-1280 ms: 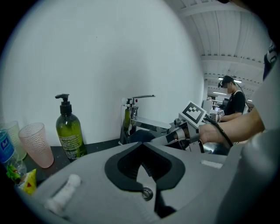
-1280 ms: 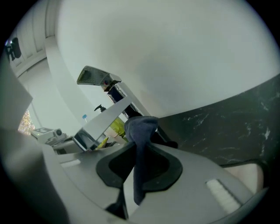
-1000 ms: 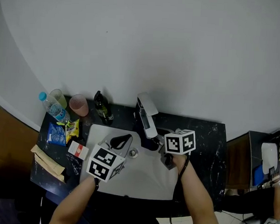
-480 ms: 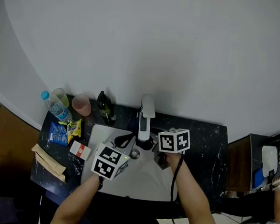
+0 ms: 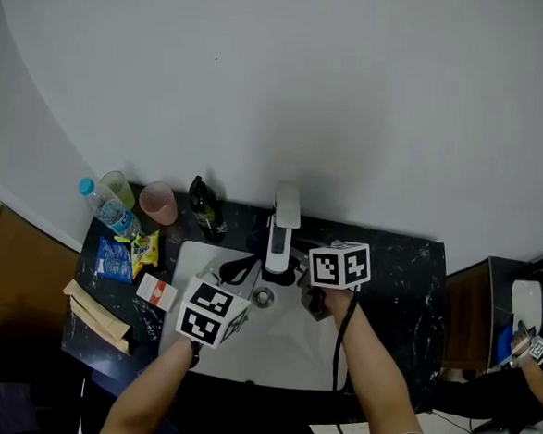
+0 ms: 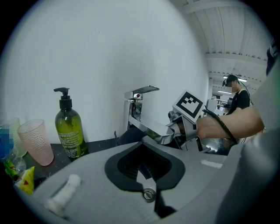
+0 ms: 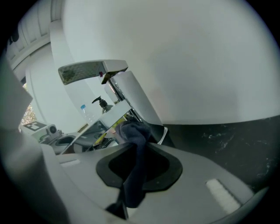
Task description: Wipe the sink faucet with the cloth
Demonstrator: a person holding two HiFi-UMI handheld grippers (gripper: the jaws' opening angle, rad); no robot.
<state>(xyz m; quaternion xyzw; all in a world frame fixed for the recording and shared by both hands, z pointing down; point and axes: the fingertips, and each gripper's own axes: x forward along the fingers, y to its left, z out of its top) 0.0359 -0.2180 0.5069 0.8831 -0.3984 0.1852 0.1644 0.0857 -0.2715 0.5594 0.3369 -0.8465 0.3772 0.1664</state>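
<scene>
The chrome faucet (image 5: pixel 283 229) stands behind the white sink (image 5: pixel 281 351), its spout pointing out over the basin. My right gripper (image 5: pixel 303 271) is at the faucet's right side, shut on a dark blue cloth (image 7: pixel 133 175). The cloth's bunched end is pressed against the faucet column (image 7: pixel 135 103) near its base. My left gripper (image 5: pixel 238 270) hovers over the basin just left of the spout (image 6: pixel 151 129); its jaws are shut with nothing between them. From the left gripper view I see the right gripper's marker cube (image 6: pixel 189 105) behind the spout.
On the black counter (image 5: pixel 401 285) left of the sink stand a green soap bottle (image 5: pixel 202 208), a pink cup (image 5: pixel 159 204), a water bottle (image 5: pixel 105 209), snack packs (image 5: pixel 113 259) and a small box (image 5: pixel 155 291). A person (image 6: pixel 236 94) stands far off.
The right gripper with the cloth has shifted left, closer to the faucet's base. The spout now points straighter toward me than a second ago. The left gripper has hardly moved.
</scene>
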